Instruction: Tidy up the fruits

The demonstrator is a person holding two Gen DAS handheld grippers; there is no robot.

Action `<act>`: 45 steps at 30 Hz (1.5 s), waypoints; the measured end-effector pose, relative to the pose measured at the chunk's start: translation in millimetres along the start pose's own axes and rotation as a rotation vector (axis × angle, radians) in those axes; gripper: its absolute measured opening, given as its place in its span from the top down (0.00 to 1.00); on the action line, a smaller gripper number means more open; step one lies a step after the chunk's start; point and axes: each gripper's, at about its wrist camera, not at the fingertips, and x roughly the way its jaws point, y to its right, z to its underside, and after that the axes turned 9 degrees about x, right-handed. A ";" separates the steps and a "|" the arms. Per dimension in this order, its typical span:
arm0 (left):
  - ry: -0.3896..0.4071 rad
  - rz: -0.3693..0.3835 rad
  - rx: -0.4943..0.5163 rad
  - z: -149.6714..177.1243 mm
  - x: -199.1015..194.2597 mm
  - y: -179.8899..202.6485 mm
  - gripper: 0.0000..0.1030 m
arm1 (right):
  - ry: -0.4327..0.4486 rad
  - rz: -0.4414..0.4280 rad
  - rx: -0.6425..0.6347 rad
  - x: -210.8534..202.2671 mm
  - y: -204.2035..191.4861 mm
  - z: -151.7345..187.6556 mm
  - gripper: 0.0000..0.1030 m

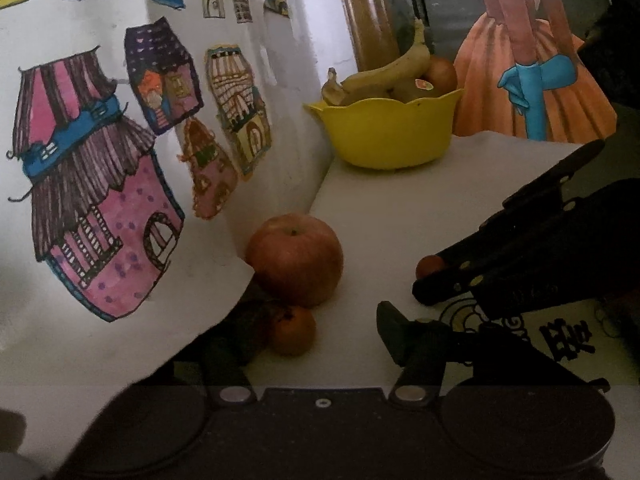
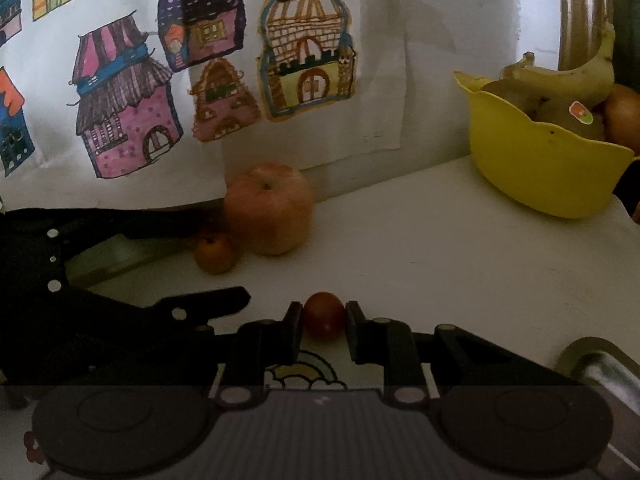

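A yellow bowl holds a banana, a kiwi with a sticker and an apple at the back of the white table. A loose apple and a small tangerine sit by the wall. My right gripper is shut on a small red tomato resting on the table. My left gripper is open around the tangerine; its left finger is hidden behind paper.
A sheet with drawn houses hangs on the wall and overlaps the left gripper's view. A wooden post stands behind the bowl. A metal handle is at the lower right.
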 end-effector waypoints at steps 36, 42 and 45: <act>-0.023 -0.039 -0.031 0.0 3.2 -3.4 0.51 | 0.012 0.009 0.039 -12.6 7.2 8.9 0.75; -0.039 -0.057 -0.010 -3.4 8.1 -1.1 0.55 | 0.013 0.007 0.038 -12.5 7.4 9.1 0.75; -0.051 -0.083 0.001 -6.8 11.5 -1.4 0.69 | 0.014 0.010 0.035 -12.5 6.6 9.2 0.75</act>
